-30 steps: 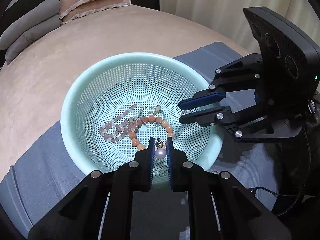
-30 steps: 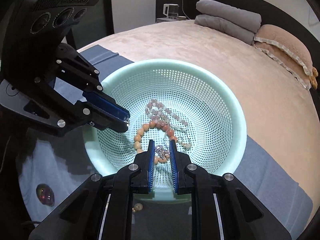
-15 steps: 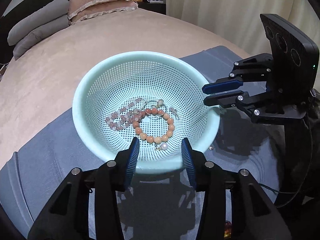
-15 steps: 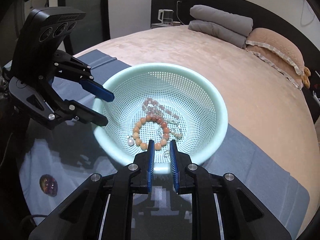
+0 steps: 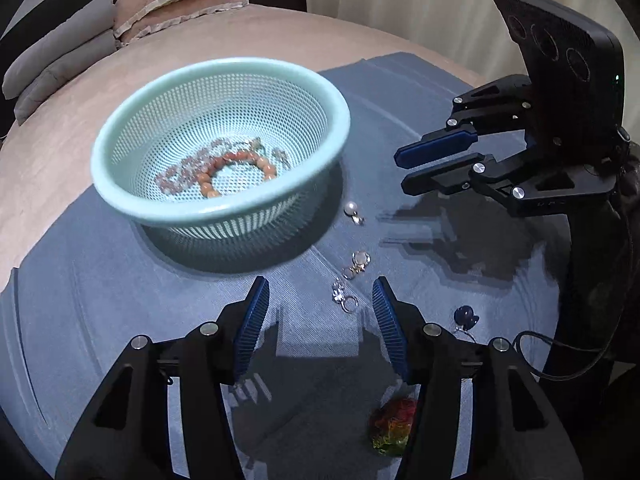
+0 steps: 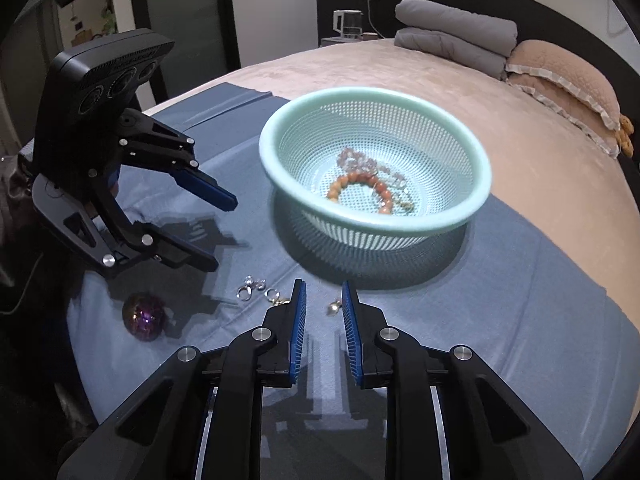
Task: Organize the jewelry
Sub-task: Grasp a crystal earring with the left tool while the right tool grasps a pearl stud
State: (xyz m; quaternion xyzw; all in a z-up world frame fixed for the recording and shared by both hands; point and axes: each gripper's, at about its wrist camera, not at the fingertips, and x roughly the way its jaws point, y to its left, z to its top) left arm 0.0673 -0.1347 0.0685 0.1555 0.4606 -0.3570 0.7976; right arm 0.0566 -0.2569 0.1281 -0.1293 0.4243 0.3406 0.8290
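Note:
A mint-green mesh basket [image 5: 120, 196] [image 6: 472, 216] stands on a blue cloth [image 5: 100, 300] and holds an orange bead bracelet [image 5: 240, 160] [image 6: 360, 182] and a pink bead string [image 5: 180, 172]. On the cloth in front of it lie a pearl pendant [image 5: 351, 209] [image 6: 334, 308], small silver rings [image 5: 345, 299] [image 6: 250, 286] and a gold-and-white piece [image 5: 359, 261]. My left gripper [image 5: 320, 284] [image 6: 222, 236] hovers over the rings, its jaws opening and empty. My right gripper [image 6: 323, 286] [image 5: 400, 170] stands narrowly open just short of the pearl pendant, gripping nothing.
A dark blue pendant [image 5: 466, 316] and a multicoloured stone [image 5: 394, 426] [image 6: 144, 316] lie on the cloth near me. The cloth covers part of a pink bed [image 6: 520, 140] with folded grey blankets [image 6: 452, 36] and a pillow [image 6: 564, 84] at its head.
My left gripper let a pearl pendant go into the basket and opened wide. Both grippers then drew back from above the basket to the cloth in front of it.

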